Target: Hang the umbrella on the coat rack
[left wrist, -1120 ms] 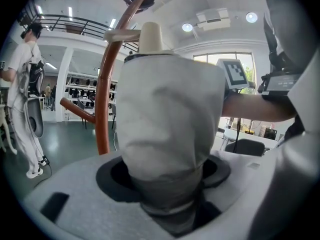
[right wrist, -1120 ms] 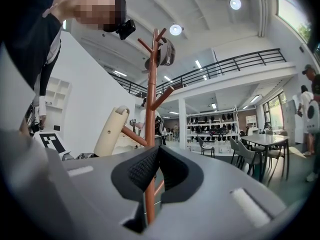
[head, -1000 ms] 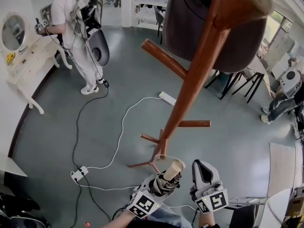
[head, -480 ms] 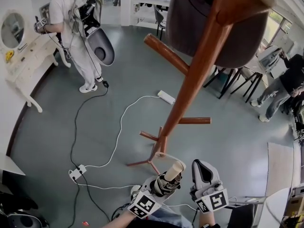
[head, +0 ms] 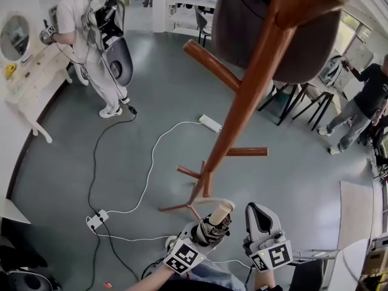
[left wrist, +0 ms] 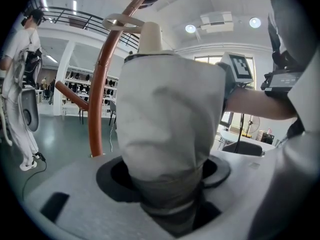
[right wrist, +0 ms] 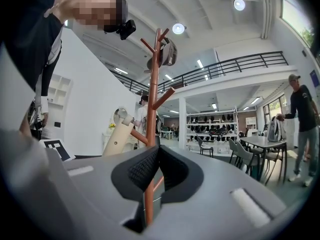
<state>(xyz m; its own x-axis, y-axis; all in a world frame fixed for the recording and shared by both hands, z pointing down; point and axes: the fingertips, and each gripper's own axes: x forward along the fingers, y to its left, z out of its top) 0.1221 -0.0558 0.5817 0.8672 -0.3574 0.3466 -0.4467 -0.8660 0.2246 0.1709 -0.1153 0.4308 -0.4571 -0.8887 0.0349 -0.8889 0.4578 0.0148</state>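
My left gripper (head: 205, 233) is shut on the folded umbrella (head: 211, 228), low in the head view. The umbrella's beige handle (head: 222, 210) points up toward the foot of the wooden coat rack (head: 242, 102), with a pale strap loop (head: 209, 202) beside it. In the left gripper view the umbrella's grey fabric (left wrist: 165, 134) fills the space between the jaws, and the handle tip (left wrist: 150, 36) and the rack pole (left wrist: 97, 99) rise behind. My right gripper (head: 258, 216) sits just right of the umbrella, shut and holding nothing. Its view shows the rack (right wrist: 152, 109) and the umbrella handle (right wrist: 117, 136).
A dark bag (head: 267, 35) hangs at the rack's top. A person in white (head: 91, 35) stands at the back left by a white table (head: 27, 77). A power strip (head: 97, 220) and cables (head: 157, 156) lie on the floor. Chairs (head: 303, 102) and another person (head: 364, 96) are at the right.
My left gripper has shifted slightly with the umbrella, whose handle leans a bit nearer the rack's foot. The person at the right has walked further into view. My right gripper has barely moved.
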